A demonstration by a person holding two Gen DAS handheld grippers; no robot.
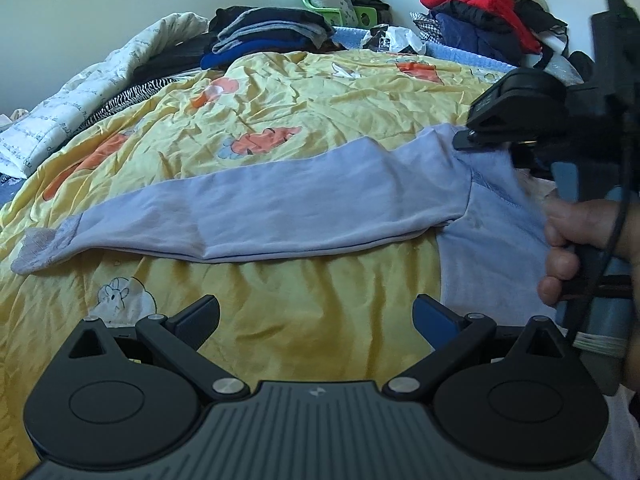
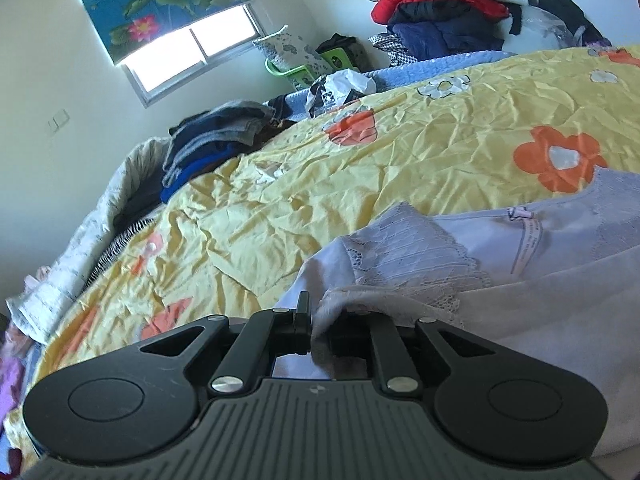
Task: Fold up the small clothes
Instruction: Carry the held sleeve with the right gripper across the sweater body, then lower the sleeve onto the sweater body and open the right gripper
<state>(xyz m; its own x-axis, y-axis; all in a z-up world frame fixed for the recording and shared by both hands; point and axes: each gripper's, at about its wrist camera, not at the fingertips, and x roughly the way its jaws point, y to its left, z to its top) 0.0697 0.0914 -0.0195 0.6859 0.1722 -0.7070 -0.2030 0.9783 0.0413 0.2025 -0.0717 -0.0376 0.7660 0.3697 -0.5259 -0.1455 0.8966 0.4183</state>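
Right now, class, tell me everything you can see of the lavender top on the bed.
The lavender top is soft, knit-looking cloth, lying mostly flat on the yellow flowered quilt. One long sleeve stretches straight out, ending in a lace cuff; lace also trims the neckline, where a small bow and a label show. The right gripper pinches its fabric near the shoulder. The left gripper hovers open, apart from it.

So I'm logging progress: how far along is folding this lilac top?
Barely started. Done: the lilac top lies spread on the yellow quilt, sleeve out flat. In hand: the right gripper pinches its fabric; the left gripper is open. Left: every fold.
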